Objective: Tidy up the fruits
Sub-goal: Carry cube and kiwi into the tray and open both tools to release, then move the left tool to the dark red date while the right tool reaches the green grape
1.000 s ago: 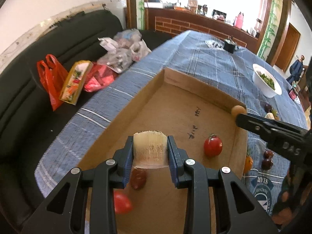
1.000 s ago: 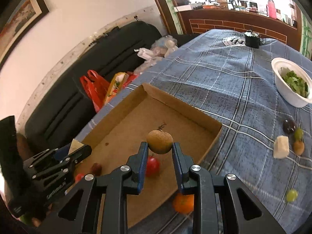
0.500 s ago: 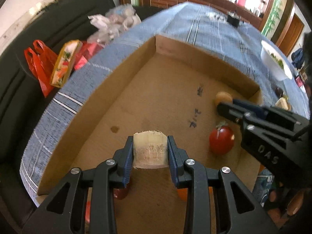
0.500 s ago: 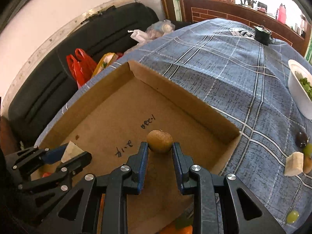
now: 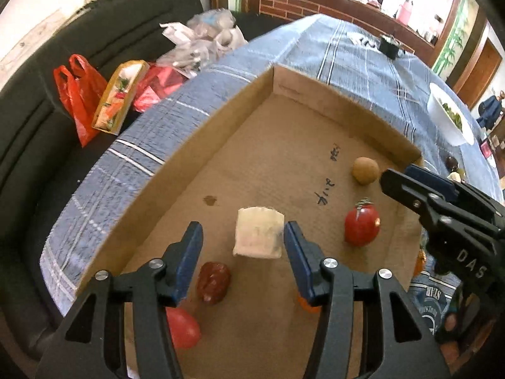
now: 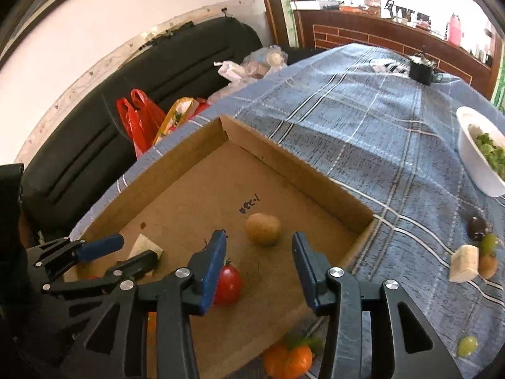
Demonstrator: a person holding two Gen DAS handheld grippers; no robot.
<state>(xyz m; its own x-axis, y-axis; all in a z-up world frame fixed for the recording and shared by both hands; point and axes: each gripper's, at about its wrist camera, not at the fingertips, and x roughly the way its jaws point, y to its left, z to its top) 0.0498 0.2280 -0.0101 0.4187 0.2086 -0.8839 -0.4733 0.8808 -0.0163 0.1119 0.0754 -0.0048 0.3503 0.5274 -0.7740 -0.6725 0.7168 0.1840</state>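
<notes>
Now that both sets of jaws have just been opening, each load is free: the pale cream cut chunk of fruit (image 5: 258,233) sits on the floor of the shallow brown cardboard tray (image 5: 202,145) between the spread fingers of the left gripper (image 5: 243,252), touching neither pad, where a second ago it was pinched. Same for the right gripper (image 6: 257,263): jaws apart, nothing between the pads, round tan-brown fruit (image 6: 263,229) lying just ahead of the tips on the tray floor. So two pieces look delivered; next job is probably fetching more. Also in the tray: red stemmed tomato (image 5: 361,225) right of the left tips, dark red date-like fruit (image 5: 213,282) under the left finger, another red fruit (image 5: 184,328) lower still. Outside, below the right gripper, an orange mandarin (image 6: 288,360) touches the tray's near edge. Far right of it on the blue plaid tablecloth (image 6: 363,120): second pale chunk (image 6: 464,263), green grapes (image 6: 467,345), dark fruit (image 6: 476,226), white bowl of greens (image 6: 470,154). Beyond: black sofa (image 6: 176,63) with red plastic bags (image 6: 139,120), brick-trimmed sill.
</notes>
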